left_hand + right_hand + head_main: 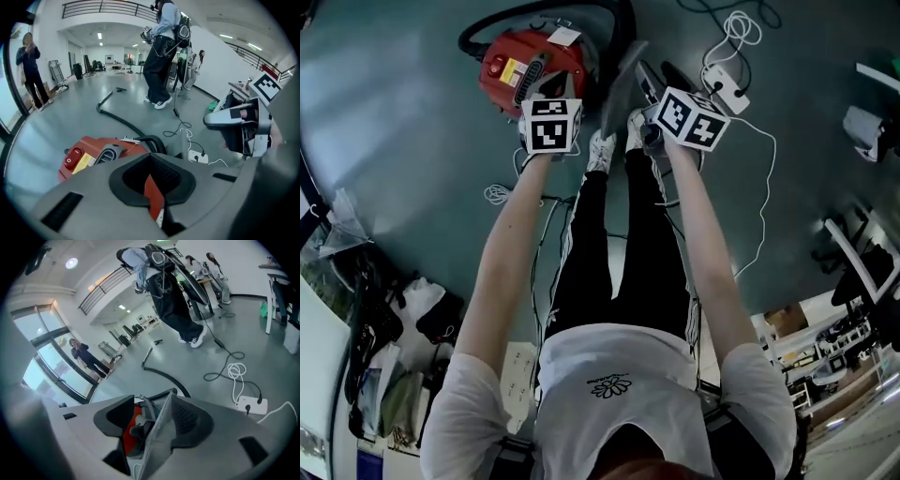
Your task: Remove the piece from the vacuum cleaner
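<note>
The red vacuum cleaner stands on the grey floor ahead of me, with its black hose curling behind it. A thin grey flat piece hangs upright in the air between my two grippers. In the right gripper view this piece shows edge-on between the jaws of my right gripper. It lies against the right-hand pad, with a gap on its left, so the jaws stand open. My left gripper hovers over the vacuum, shut to a slit with nothing in it.
A white power strip and its cable lie on the floor to the right. The hose trails away across the hall. One person with equipment stands ahead and another person is by the window. My own legs are below.
</note>
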`<state>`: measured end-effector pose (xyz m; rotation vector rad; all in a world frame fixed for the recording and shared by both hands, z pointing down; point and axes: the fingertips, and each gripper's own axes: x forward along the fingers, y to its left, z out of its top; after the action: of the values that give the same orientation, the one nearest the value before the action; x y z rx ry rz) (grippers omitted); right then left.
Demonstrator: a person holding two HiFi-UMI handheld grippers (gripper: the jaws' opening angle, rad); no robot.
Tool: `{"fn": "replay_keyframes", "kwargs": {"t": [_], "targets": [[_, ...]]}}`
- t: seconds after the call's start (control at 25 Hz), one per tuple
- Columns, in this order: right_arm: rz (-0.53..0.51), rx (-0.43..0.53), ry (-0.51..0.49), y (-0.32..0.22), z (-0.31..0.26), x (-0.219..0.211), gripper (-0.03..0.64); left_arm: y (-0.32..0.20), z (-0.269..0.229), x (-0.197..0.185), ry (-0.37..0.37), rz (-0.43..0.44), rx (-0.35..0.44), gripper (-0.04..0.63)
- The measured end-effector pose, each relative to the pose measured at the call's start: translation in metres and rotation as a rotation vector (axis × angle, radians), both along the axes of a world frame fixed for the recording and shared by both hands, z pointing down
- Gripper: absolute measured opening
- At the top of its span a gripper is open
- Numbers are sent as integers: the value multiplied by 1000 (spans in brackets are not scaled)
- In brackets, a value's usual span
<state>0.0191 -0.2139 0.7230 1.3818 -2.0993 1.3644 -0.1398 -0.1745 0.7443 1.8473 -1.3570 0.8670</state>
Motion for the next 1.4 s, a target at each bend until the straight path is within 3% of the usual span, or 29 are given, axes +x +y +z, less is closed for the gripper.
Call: {"fn": "replay_keyframes", "kwargs": {"t": [0.16, 0.28, 0.44, 0.6, 0.72, 0.8, 0.88, 0.92, 1.28, 1.4], "targets": [[64, -108, -11, 0, 48, -4, 251, 9, 27, -3, -31, 21, -48, 5], [87, -160, 38, -3, 75, -9, 251, 11, 32, -5, -51, 26, -46, 5], [108, -223, 74, -10, 98, -15, 250, 10, 32, -3, -25, -3, -47, 5], [158, -333, 54, -10, 123, -24, 252, 9, 32, -3, -23, 32, -43, 5], [124, -405, 50, 1, 135, -33, 250, 11, 33, -4, -5, 34, -35, 5], [96, -409, 80, 2, 135, -35, 220, 10, 33, -5, -4, 24, -32, 5], [79, -397, 131, 1, 133, -30, 53, 10, 33, -5, -10, 18, -29, 5], [67, -390, 149, 2, 133, -28, 27, 10, 33, -5, -14, 18, -28, 5], [-34, -328, 183, 13, 131, -15, 23, 10, 32, -3, -69, 61, -2, 6], [-117, -290, 223, 16, 131, -18, 23, 14, 32, -3, -96, 93, 21, 5]]}}
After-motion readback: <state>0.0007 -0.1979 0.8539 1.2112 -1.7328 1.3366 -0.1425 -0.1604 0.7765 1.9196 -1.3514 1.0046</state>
